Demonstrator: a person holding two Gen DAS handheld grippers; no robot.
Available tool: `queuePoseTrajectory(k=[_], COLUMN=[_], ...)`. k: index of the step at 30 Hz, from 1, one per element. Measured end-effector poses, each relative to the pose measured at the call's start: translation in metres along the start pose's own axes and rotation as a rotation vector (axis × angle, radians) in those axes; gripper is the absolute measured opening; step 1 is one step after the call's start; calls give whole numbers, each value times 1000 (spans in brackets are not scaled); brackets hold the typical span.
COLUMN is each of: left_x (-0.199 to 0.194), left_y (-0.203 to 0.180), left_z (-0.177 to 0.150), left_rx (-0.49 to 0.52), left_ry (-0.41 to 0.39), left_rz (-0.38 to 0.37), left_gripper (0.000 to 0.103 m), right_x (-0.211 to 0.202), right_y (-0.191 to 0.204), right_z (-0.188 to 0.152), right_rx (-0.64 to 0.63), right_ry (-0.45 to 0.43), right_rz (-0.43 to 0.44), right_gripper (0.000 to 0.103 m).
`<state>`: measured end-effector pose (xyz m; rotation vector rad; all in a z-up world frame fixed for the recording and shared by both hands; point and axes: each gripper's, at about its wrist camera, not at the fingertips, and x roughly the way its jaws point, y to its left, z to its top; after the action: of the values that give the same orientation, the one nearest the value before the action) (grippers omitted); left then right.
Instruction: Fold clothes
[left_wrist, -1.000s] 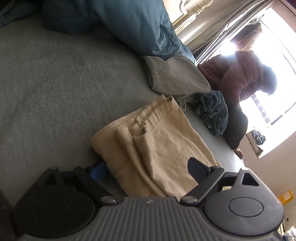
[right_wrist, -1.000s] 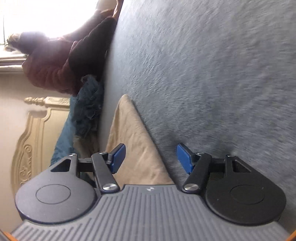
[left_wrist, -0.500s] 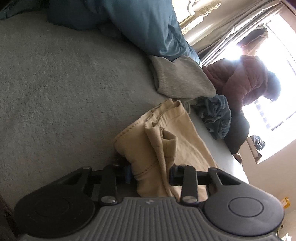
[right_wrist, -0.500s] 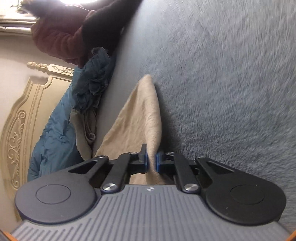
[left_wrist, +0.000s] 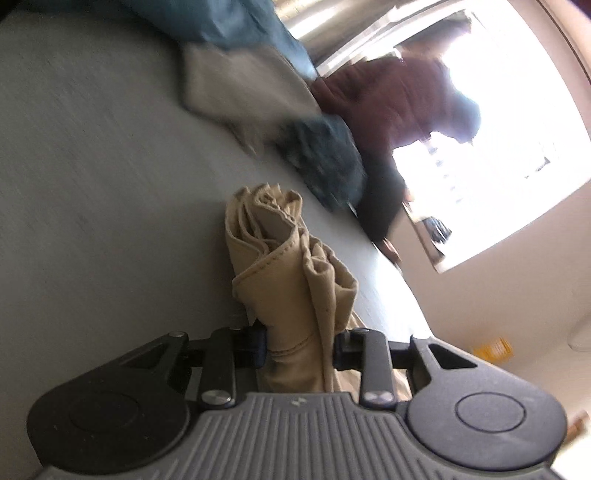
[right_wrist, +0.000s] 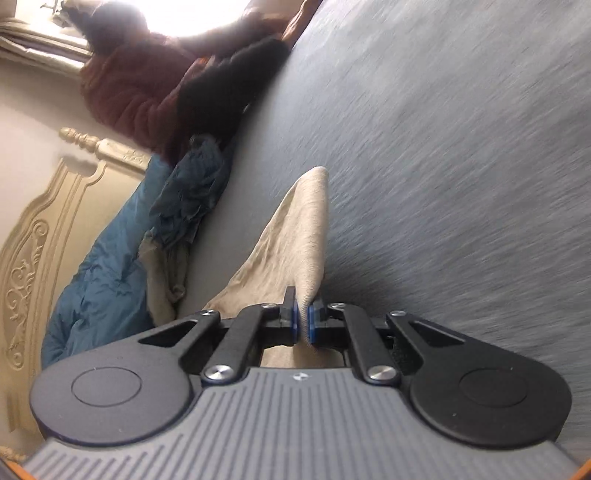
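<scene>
Left gripper (left_wrist: 299, 341) jaws closing on bunched waistband end of tan trousers (left_wrist: 291, 266), thick fabric wad between pads, lifted off grey bed cover (left_wrist: 92, 166). Beyond: grey garment (left_wrist: 236, 85), dark teal clothes (left_wrist: 325, 158), maroon jacket (left_wrist: 399, 96) by window, all blurred. Right gripper (right_wrist: 303, 323) clenched on thin edge of same tan trousers (right_wrist: 291, 236), cloth stretched taut ahead. Blue duvet (right_wrist: 107, 273), carved headboard (right_wrist: 37, 236) at left.

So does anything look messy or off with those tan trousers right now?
Yes. In the left claw the tan trousers are bunched into a crumpled roll, not flat. The right claw pinches only a thin edge.
</scene>
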<state>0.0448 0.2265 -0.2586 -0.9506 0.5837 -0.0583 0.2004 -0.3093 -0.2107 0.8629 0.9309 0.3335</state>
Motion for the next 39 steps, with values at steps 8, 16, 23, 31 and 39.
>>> queuePoseTrajectory(k=[8,16,23,31,39], left_x=[20,7,-20,-23,5], left_y=[1,4,-13,-48,-56], left_z=[-30,-20,-15,-6,-30], left_rx=[32,128,247,485,628], left_ry=[111,137,51,-54,53], left_rz=[-8,32,100,114,273], left_gripper=[32,44,54,54,48], right_x=[-33,-47,-66,45,189], right_y=[-58,-53,38,150,217], right_z=[7,-6,-24,-80,-133], right_rx=[82,93,-239,-514,-615], right_ry=[-20,-177,-241,49,254], right_rz=[-124,-210,-196,30,75], right_gripper=[13,24,24,24,15])
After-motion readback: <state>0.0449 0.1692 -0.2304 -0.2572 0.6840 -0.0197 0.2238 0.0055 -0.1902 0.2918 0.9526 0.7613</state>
